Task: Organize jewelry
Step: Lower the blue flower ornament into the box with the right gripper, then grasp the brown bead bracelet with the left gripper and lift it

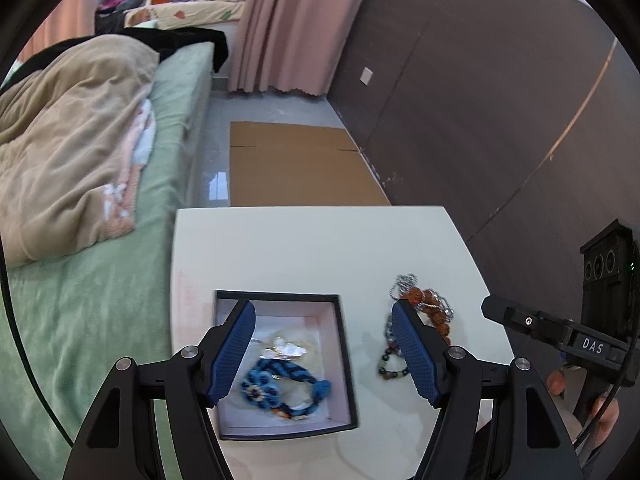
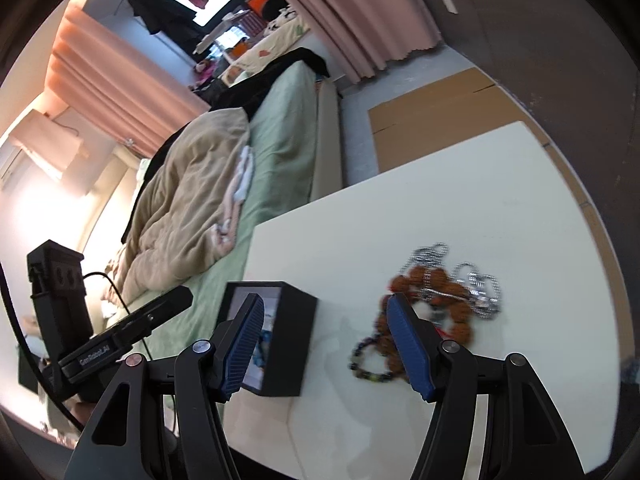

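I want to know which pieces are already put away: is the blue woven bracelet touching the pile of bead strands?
Apart. The left wrist view shows the blue woven bracelet lying inside the black box, while the bead strands lie on the white table outside its wall.

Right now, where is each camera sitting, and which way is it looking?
Left wrist: sits on the left gripper, looking down past its open blue fingers into the black box with the blue bracelet; the right gripper and some fingers show at the right edge.
Right wrist: sits on the right gripper, looking down at the jewelry pile; the left gripper shows at the left.
Both see the white table, box, pile and bed.
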Demonstrator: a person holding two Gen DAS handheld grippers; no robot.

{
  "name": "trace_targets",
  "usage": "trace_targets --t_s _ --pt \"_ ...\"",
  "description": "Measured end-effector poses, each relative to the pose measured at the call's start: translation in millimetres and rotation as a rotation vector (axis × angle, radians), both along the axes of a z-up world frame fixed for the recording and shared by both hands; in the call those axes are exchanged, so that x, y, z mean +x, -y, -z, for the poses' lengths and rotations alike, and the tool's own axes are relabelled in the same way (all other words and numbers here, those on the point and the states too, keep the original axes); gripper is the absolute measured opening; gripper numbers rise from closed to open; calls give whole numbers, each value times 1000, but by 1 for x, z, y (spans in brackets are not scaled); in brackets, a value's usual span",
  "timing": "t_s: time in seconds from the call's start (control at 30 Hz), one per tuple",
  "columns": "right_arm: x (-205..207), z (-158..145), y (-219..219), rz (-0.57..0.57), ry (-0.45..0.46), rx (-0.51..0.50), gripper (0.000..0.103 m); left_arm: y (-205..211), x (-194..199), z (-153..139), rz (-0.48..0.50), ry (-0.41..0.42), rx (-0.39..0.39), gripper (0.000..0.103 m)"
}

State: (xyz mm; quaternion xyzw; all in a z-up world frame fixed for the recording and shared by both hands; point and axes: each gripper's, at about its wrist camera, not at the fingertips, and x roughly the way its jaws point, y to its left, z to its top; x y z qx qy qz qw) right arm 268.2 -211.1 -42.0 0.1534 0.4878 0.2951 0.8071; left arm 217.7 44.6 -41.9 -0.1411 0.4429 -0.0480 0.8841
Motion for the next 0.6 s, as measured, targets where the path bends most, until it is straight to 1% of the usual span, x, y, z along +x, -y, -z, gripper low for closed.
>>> trace_targets --t_s 0.17,0.37,0.4,0.47,0.5,0.53,0.6 --pt "0 2 27 43 -23 -14 65 30 7 5 42 -22 25 72" --pt "1 7 61 101 -50 -19 65 62 15 9 92 -30 36 71" --pt "1 9 66 109 -55 -18 65 67 19 11 98 -38 39 70" --pt "4 14 73 125 -77 -18 65 77 27 16 113 -72 40 60" --pt "6 17 76 131 -93 -18 65 82 33 19 120 -93 40 58" --pt "8 20 80 137 -113 -14 65 86 37 21 123 -106 42 56" --pt "11 23 84 145 -134 -8 65 93 43 22 128 -120 52 56"
